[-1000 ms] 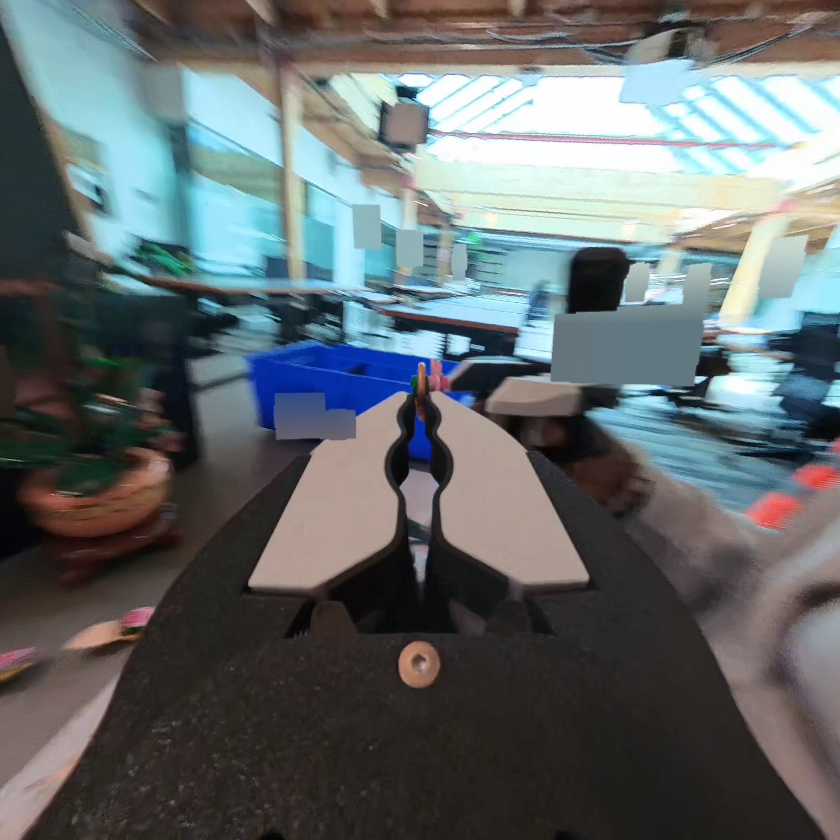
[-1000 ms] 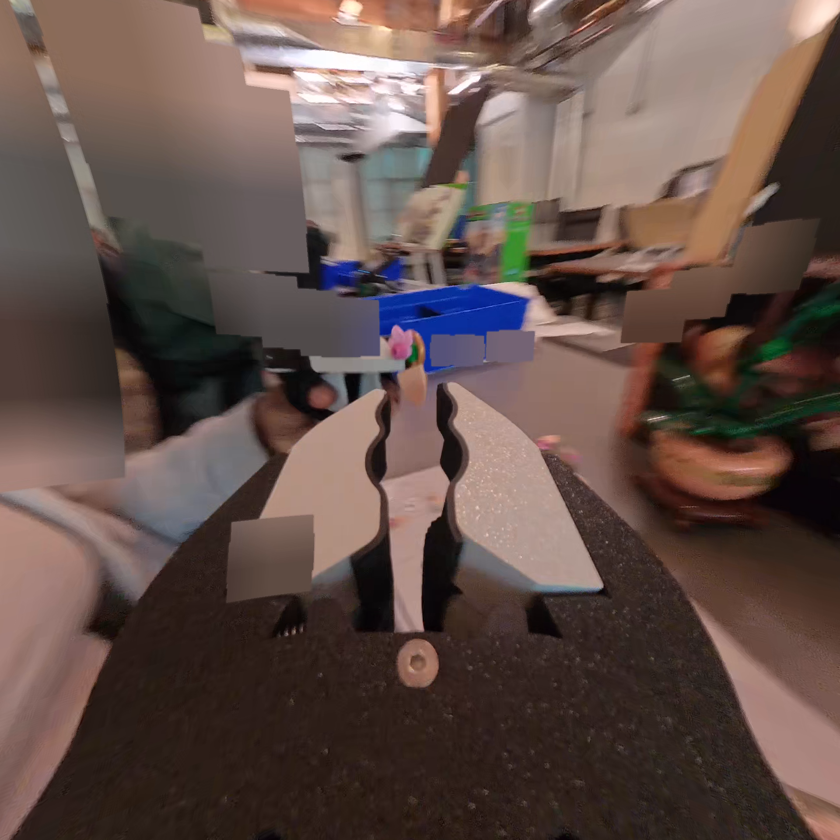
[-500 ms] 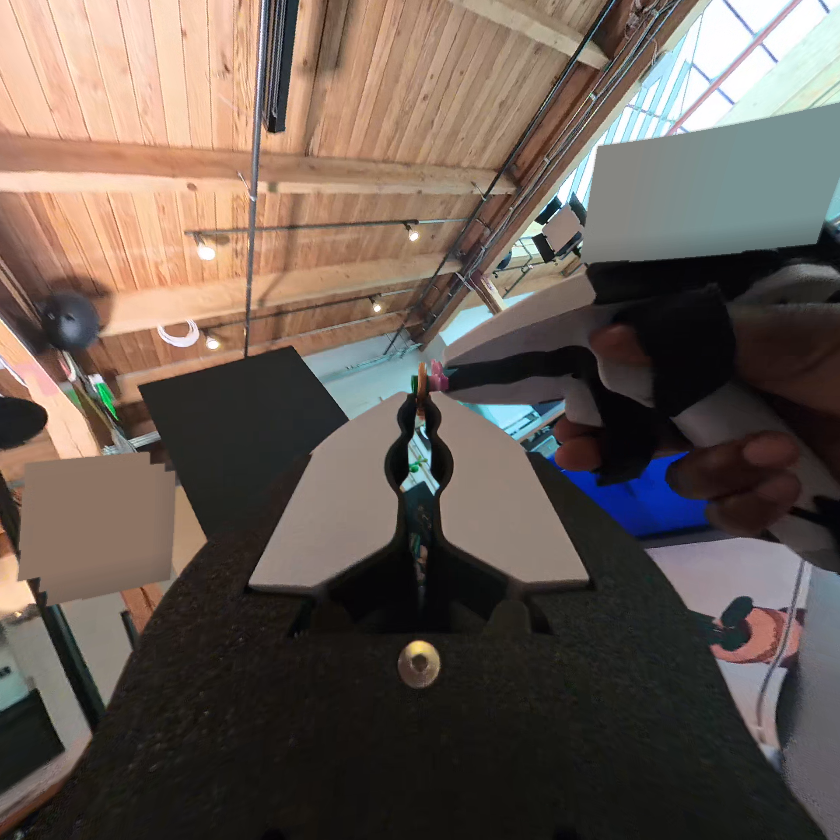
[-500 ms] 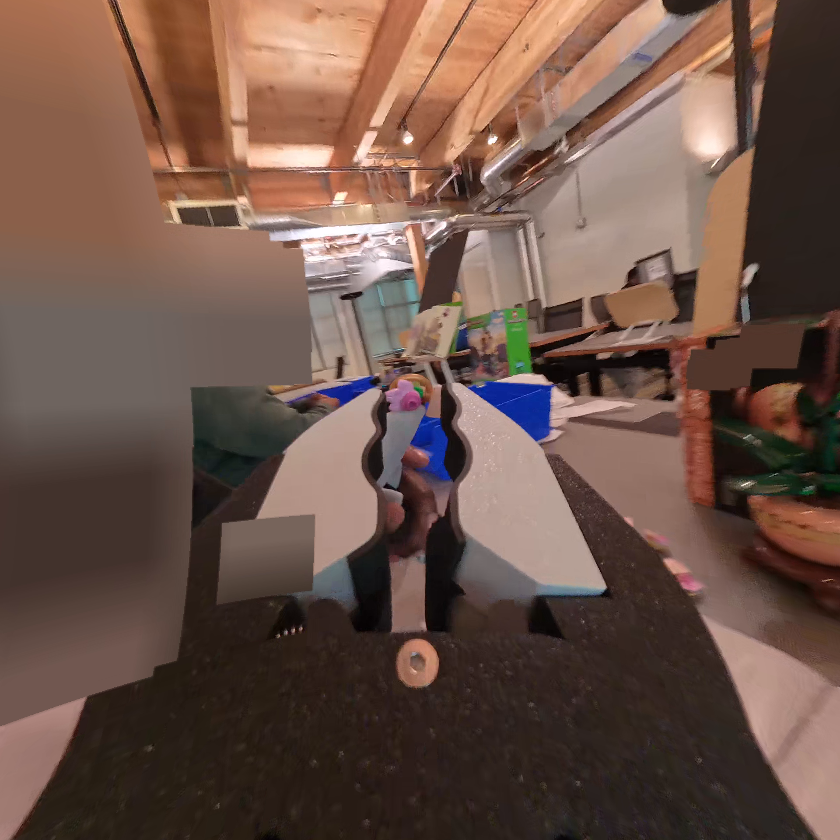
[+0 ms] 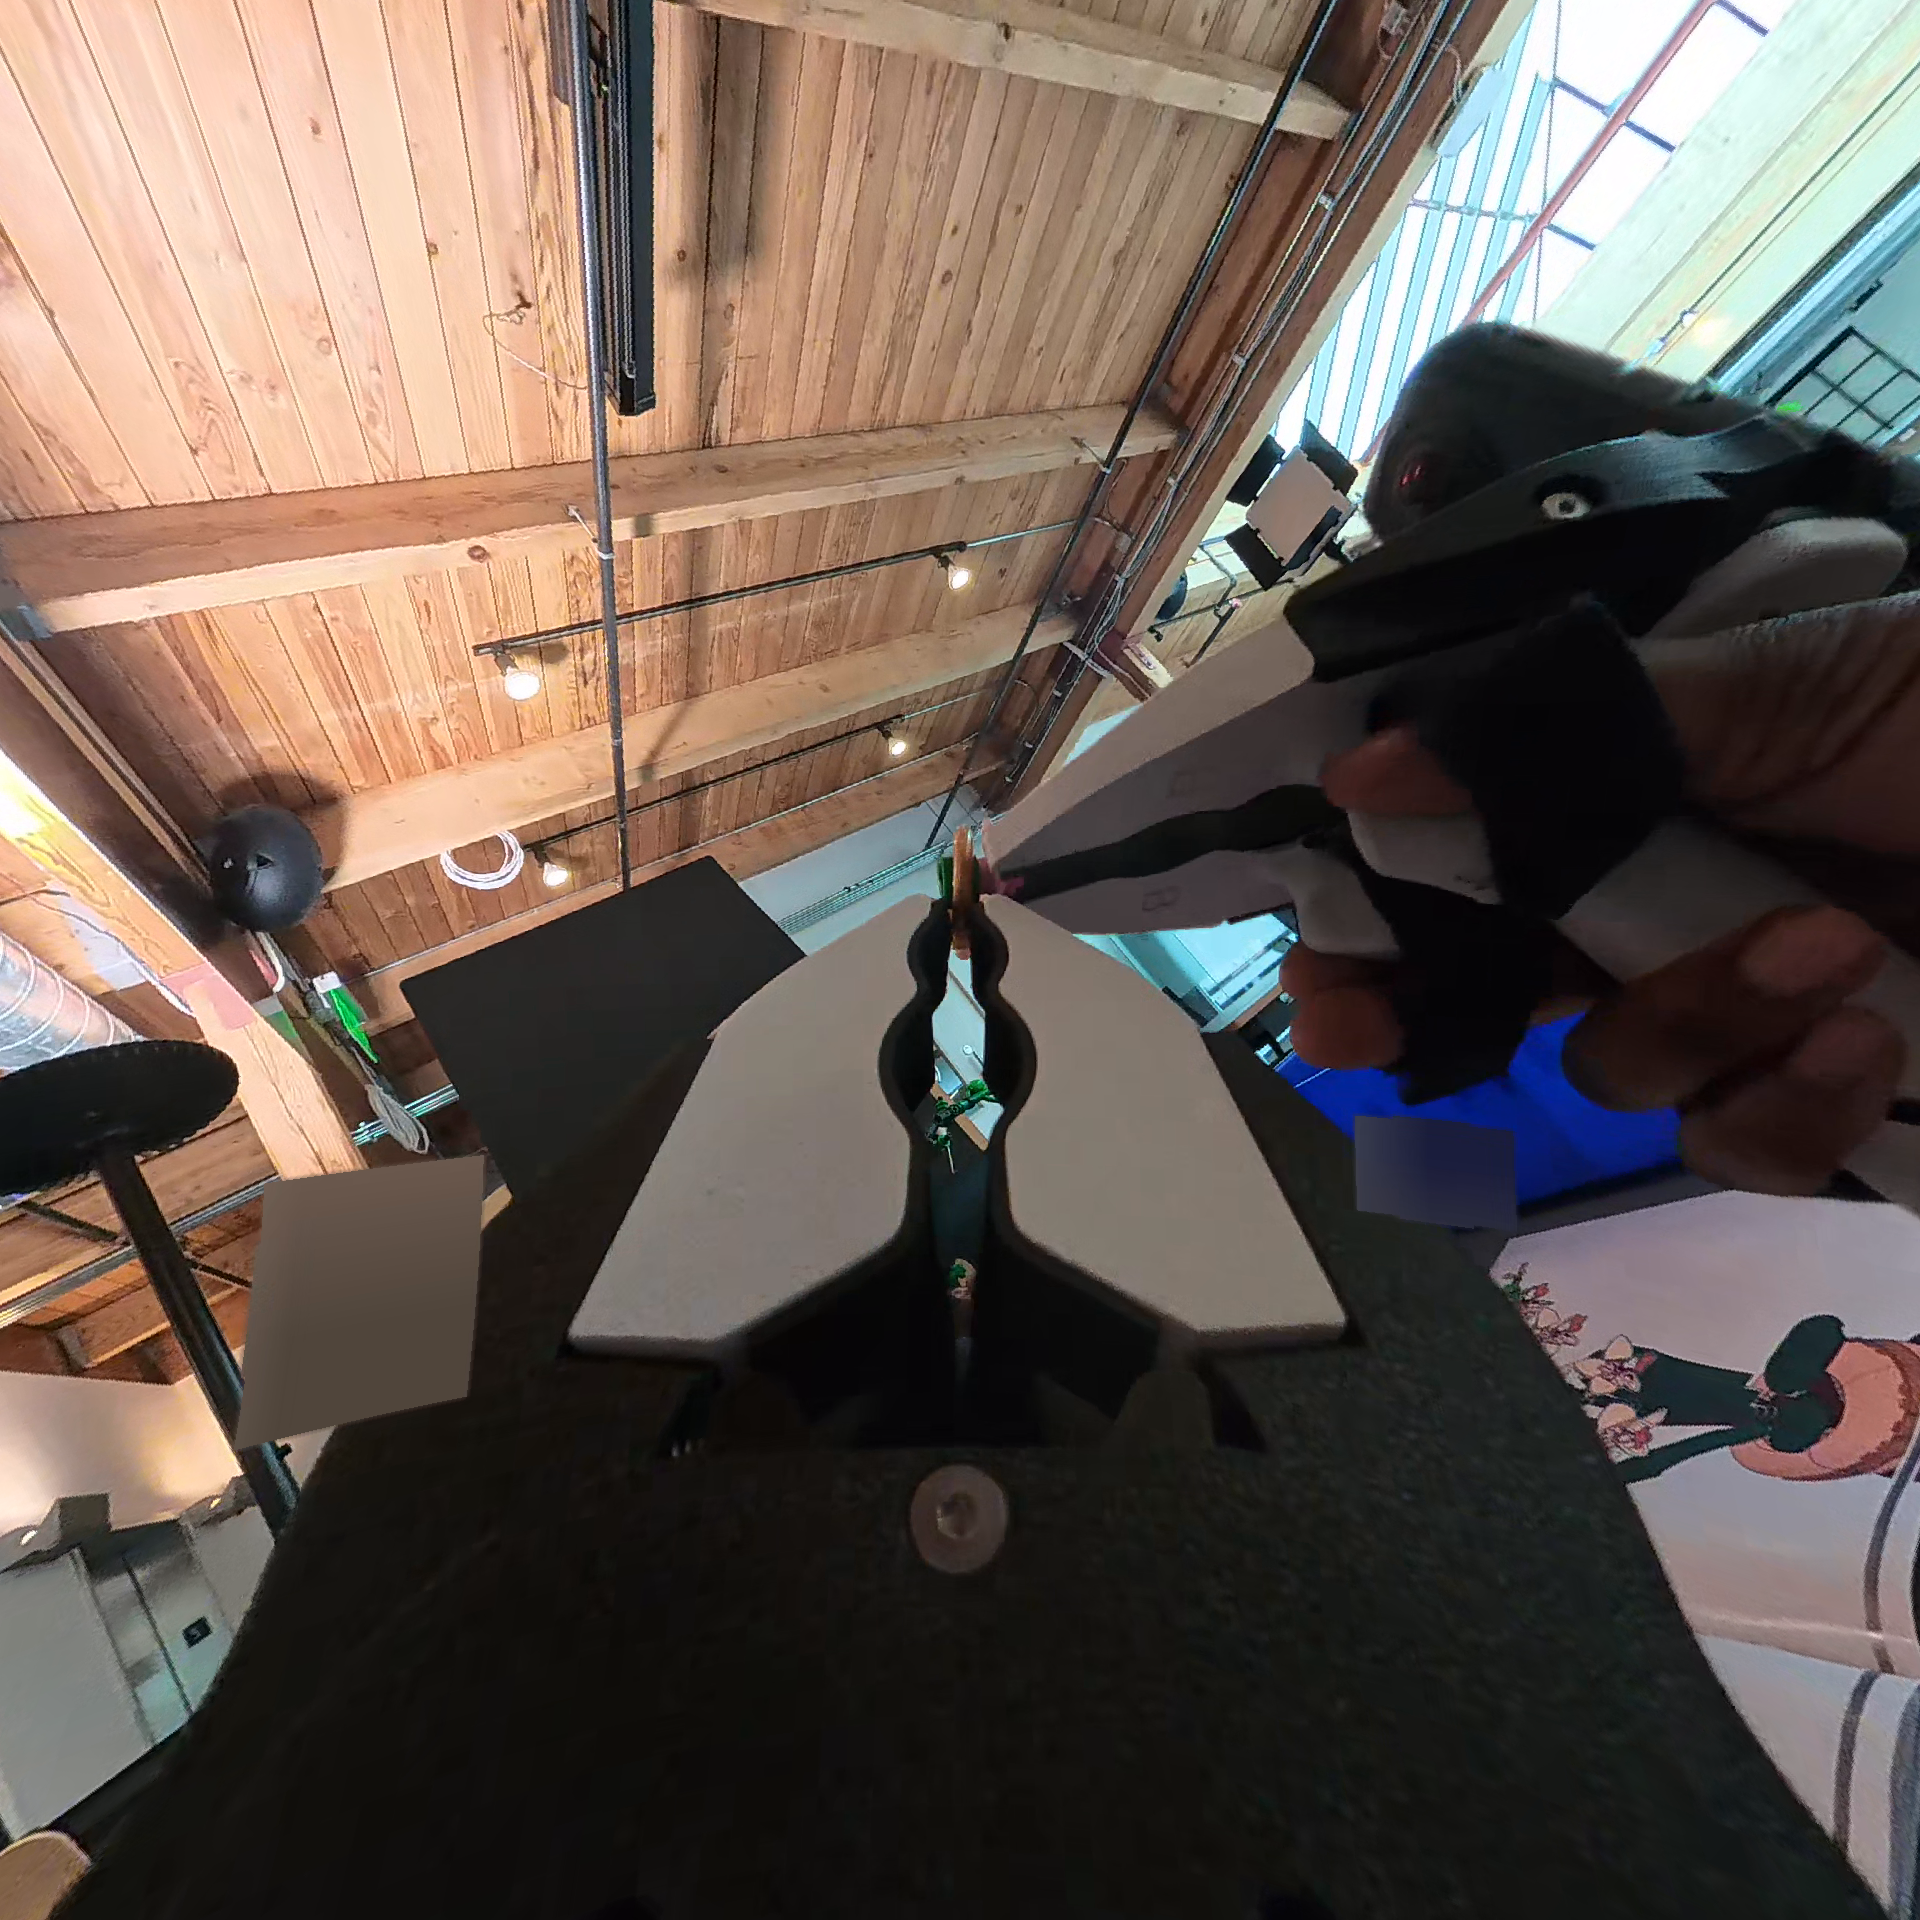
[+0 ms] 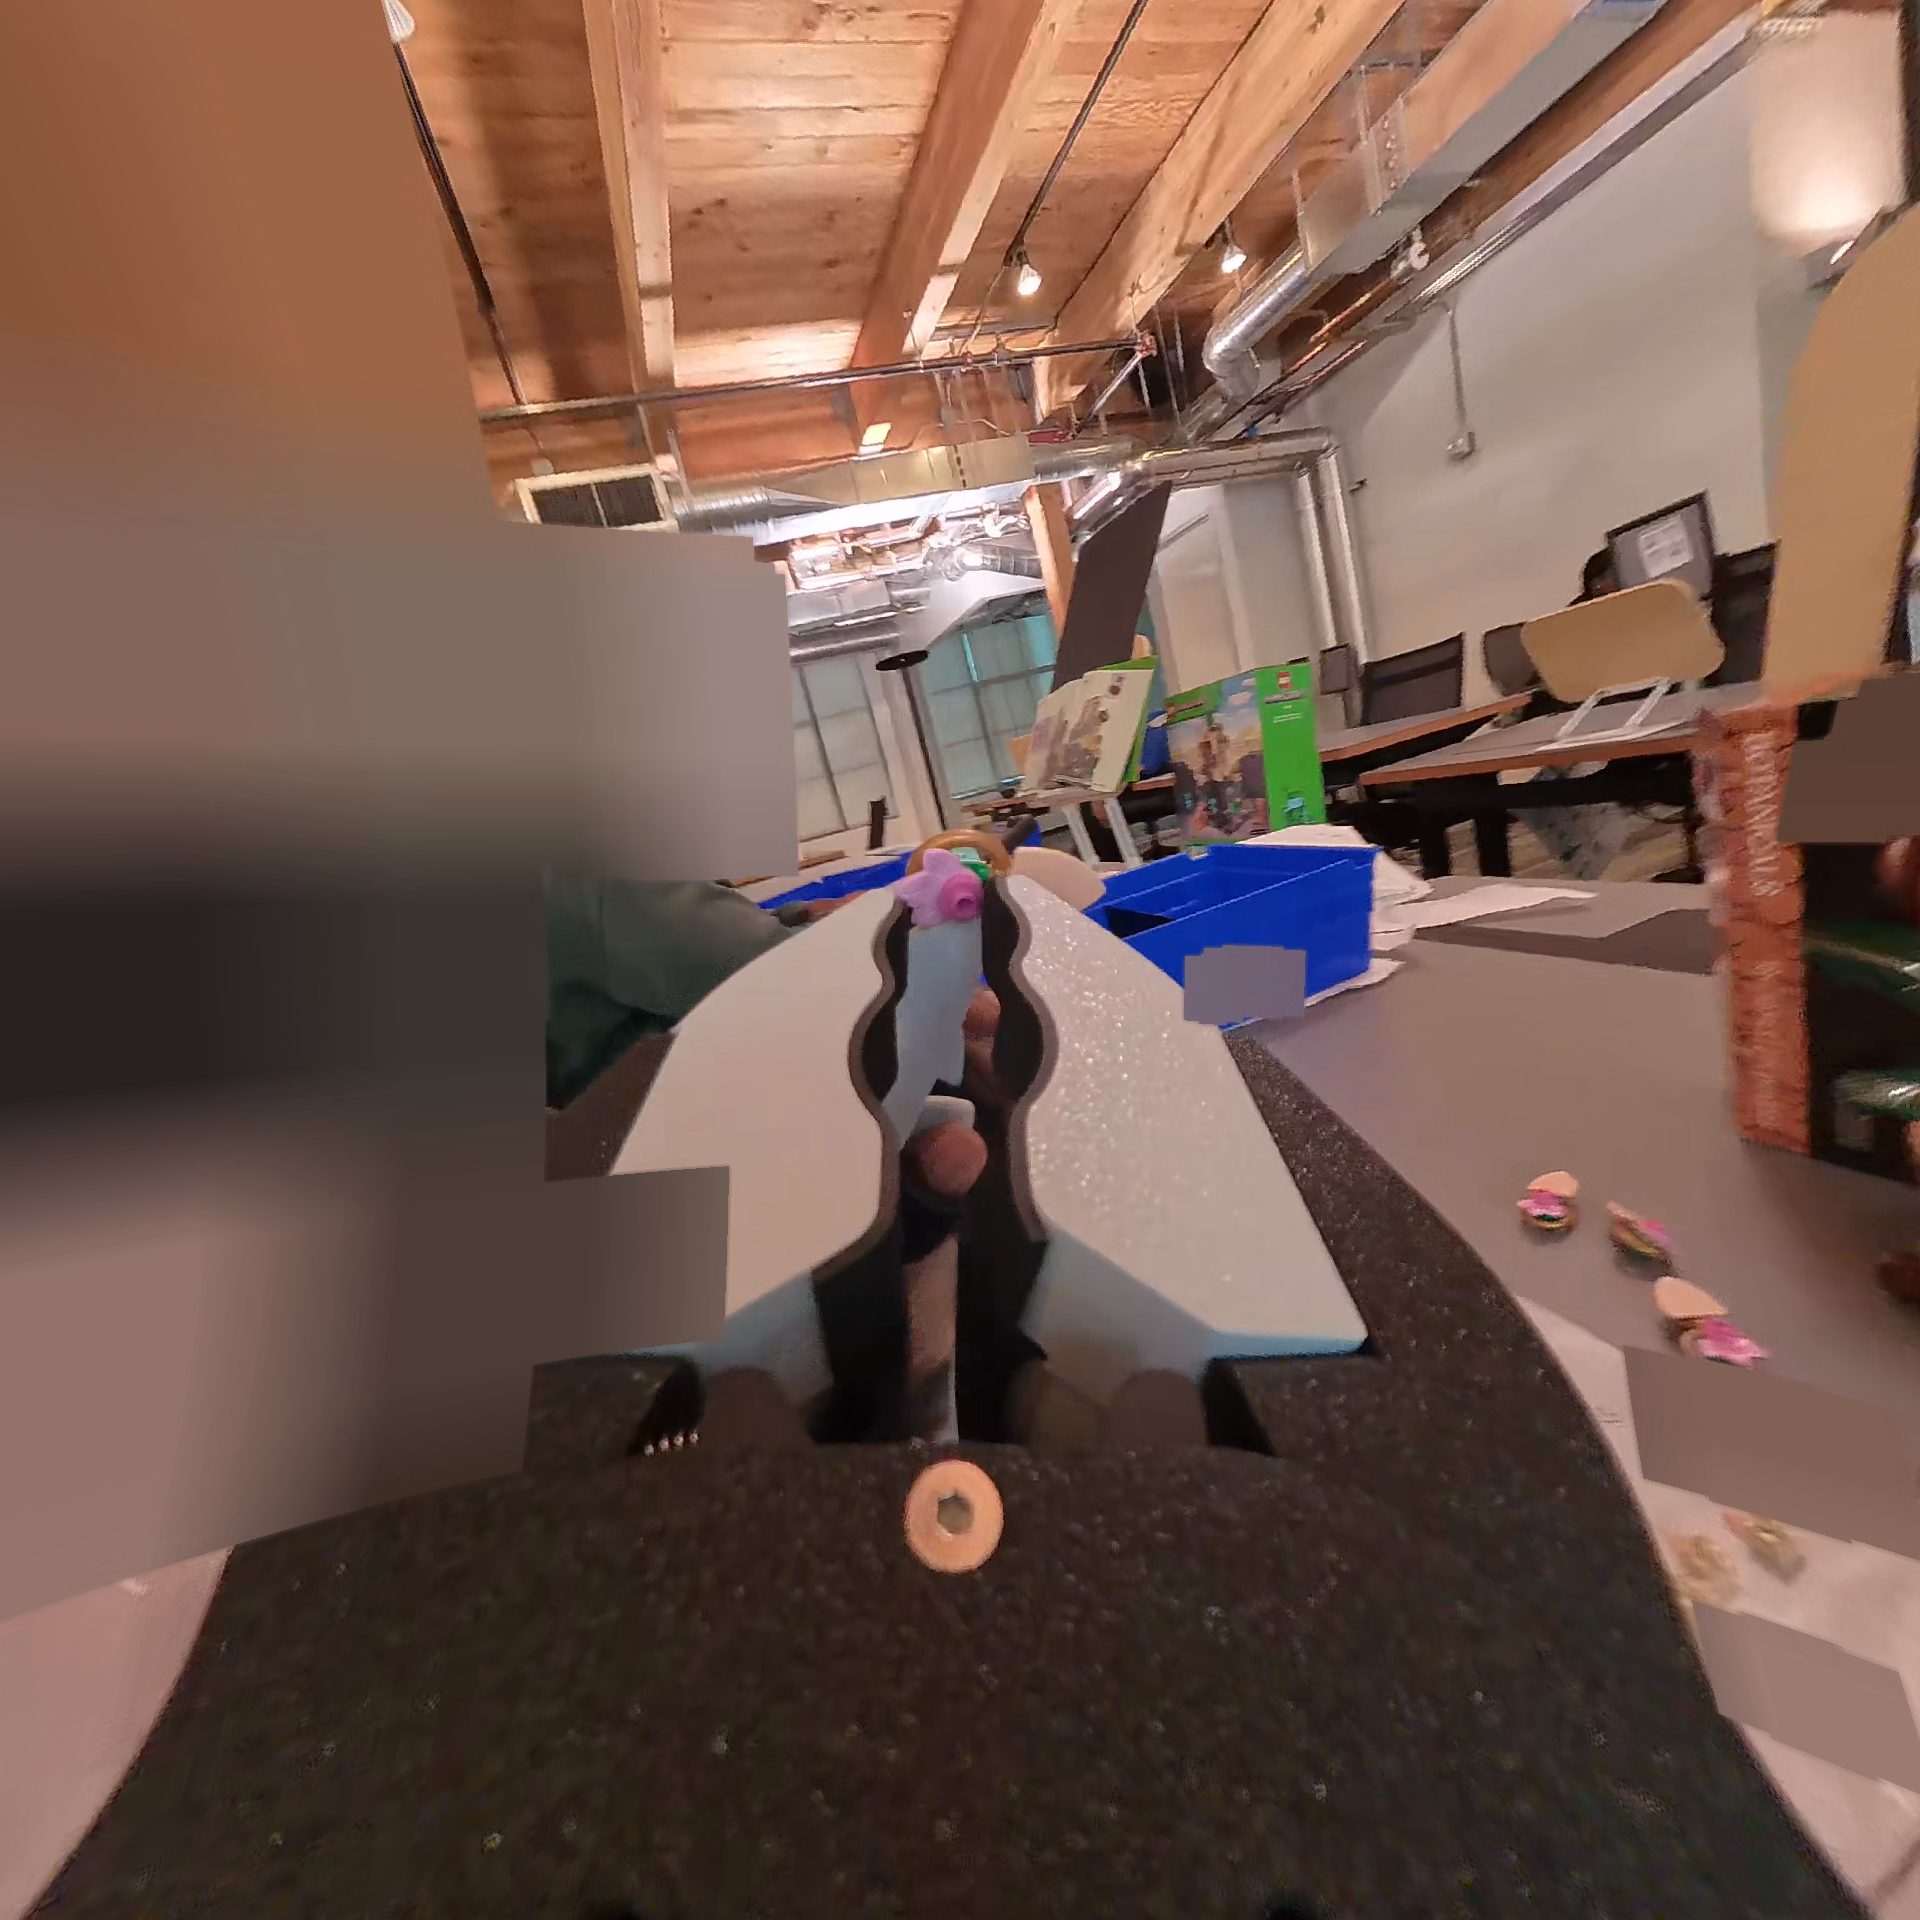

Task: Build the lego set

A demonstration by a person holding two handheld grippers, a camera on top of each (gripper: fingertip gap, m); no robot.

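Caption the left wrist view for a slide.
Left hand-held gripper pinches a tan disc under a wooden ceiling; right hand-held gripper meets it.

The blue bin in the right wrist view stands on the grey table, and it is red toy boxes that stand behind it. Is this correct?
Not quite. The right wrist view shows the blue bin on the grey table, but the toy box behind it is green, not red.

this is a large open workspace in a converted industrial building, something between an office and a workshop. a plank ceiling [image 5: 312, 312] on heavy timber beams [image 6: 935, 208] carries track spotlights [image 5: 516, 677] and bare metal ducts [image 6: 1247, 322]. long desks [image 6: 1507, 727] with chairs, blue parts bins [image 6: 1268, 914] and boxed building-toy sets [image 6: 1242, 753] fill the floor.
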